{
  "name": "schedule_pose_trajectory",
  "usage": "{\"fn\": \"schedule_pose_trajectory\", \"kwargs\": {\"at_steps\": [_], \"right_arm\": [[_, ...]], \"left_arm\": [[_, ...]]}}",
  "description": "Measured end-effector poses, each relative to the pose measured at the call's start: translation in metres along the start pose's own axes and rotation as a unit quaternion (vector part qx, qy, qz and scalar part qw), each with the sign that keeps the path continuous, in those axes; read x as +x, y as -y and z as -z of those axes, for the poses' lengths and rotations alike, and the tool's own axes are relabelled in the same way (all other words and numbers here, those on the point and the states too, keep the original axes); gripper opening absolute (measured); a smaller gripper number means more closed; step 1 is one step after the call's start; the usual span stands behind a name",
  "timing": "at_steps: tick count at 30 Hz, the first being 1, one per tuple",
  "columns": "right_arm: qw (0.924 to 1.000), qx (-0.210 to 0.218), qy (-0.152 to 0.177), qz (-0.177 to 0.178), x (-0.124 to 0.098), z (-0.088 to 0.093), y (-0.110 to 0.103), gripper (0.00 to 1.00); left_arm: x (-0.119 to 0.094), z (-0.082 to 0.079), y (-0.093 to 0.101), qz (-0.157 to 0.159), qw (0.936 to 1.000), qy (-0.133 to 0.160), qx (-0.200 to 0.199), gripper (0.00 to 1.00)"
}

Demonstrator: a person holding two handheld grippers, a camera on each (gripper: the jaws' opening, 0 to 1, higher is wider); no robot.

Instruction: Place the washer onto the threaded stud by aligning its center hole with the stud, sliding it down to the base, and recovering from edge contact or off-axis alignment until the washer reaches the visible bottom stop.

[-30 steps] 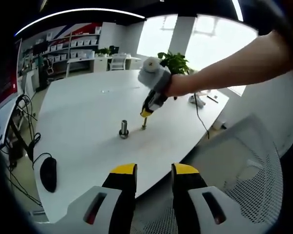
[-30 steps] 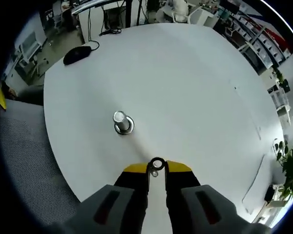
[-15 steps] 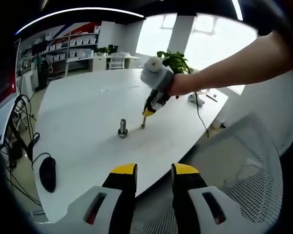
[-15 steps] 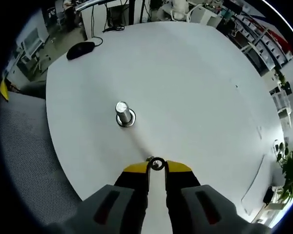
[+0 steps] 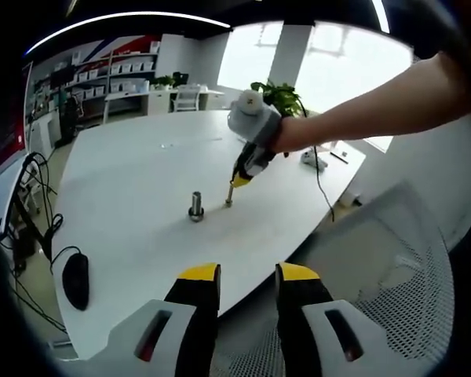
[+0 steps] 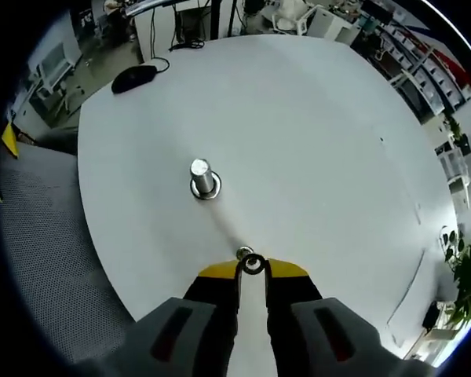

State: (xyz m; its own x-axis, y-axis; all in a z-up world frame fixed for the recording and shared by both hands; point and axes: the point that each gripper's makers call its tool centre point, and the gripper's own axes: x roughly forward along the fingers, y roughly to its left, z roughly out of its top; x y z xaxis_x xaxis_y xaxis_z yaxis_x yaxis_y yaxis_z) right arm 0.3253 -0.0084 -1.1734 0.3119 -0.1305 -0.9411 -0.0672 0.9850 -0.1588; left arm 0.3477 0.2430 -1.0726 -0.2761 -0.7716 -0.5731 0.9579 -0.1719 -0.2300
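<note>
In the right gripper view, the right gripper (image 6: 252,269), with grey bodies and yellow-tipped jaws, has its jaws nearly together, pinching a small silver metal washer (image 6: 253,264) with a dark centre hole between the yellow tips. Just ahead of the tips, a small bright spot lies on the round white table (image 6: 322,149); what it is cannot be told. Further ahead and slightly left of the jaws stands the short upright silver threaded stud (image 6: 202,177) on its round metal base, apart from the washer. Far ahead to the left, near the table's edge, lies a black computer mouse (image 6: 133,77). To the left of the jaws, off the table, is the grey mesh of an office chair (image 6: 39,251). In the left gripper view, the left gripper (image 5: 247,283) has its yellow-tipped jaws parted with nothing between them, held back from the table's near edge. Well ahead of it, the stud (image 5: 195,206) stands on the table, and just to the right of it a person's arm (image 5: 361,114) holds the right gripper (image 5: 235,182) tip-down above the tabletop. No brand, label or writing can be read.
</note>
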Motion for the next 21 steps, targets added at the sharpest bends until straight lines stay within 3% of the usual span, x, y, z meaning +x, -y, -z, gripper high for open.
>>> {"fn": "schedule_pose_trajectory", "kwargs": {"at_steps": [21], "right_arm": [[0.9998,-0.003,-0.016,-0.013,0.022,0.005,0.0,0.14]], "left_arm": [[0.001,0.002,0.001,0.004,1.0,-0.005,0.004,0.25]]}}
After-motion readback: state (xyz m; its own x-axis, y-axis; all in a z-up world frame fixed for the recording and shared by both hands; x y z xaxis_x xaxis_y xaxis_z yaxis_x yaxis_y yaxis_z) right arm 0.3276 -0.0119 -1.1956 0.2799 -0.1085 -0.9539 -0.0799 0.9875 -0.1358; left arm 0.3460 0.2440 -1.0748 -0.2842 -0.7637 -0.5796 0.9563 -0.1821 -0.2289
